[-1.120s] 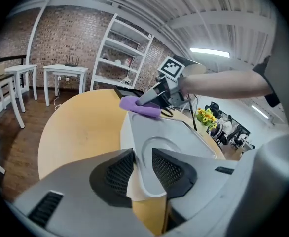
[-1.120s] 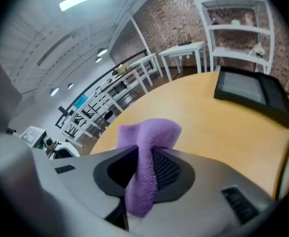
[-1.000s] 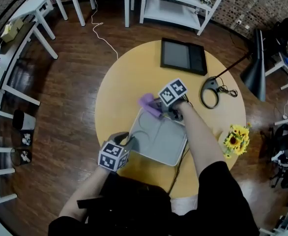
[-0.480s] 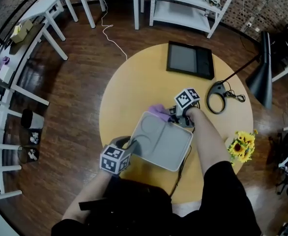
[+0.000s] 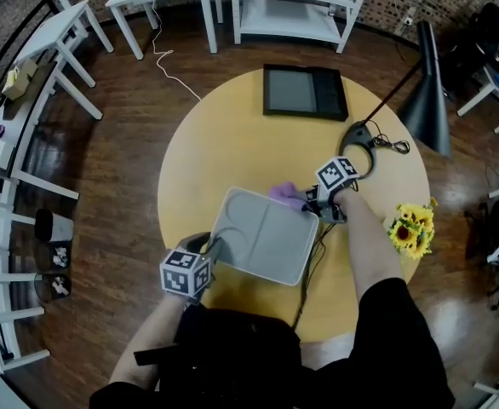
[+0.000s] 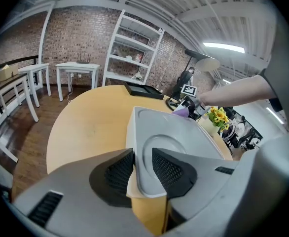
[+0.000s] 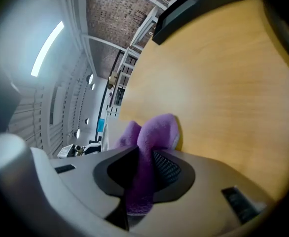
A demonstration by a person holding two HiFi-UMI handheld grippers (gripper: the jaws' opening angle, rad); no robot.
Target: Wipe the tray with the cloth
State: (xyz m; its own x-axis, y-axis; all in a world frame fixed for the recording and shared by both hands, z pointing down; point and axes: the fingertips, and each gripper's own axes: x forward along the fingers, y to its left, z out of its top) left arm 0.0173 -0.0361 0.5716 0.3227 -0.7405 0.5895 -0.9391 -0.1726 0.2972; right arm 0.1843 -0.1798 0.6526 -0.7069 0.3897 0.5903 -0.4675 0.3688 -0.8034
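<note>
A grey tray (image 5: 262, 237) with two shallow compartments lies on the round yellow table (image 5: 232, 143). My left gripper (image 5: 211, 247) is shut on the tray's near left corner; in the left gripper view the tray's rim (image 6: 140, 147) sits between the pads and the left gripper (image 6: 143, 169) clamps it. My right gripper (image 5: 307, 199) is shut on a purple cloth (image 5: 285, 194), which rests at the tray's far edge, near its right corner. In the right gripper view the cloth (image 7: 149, 147) bulges out of the right gripper (image 7: 142, 174) over the tabletop (image 7: 218, 83).
A black tablet (image 5: 305, 90) lies at the table's far side. A black lamp (image 5: 421, 79) leans over its ring base (image 5: 360, 147) at the right. Sunflowers (image 5: 409, 228) stand at the right edge. White shelves (image 5: 292, 7) and tables stand beyond on the wood floor.
My right gripper has carried the cloth rightward along the tray's far edge, from its left corner toward its right corner, rolling as it went. The left gripper keeps its hold on the tray.
</note>
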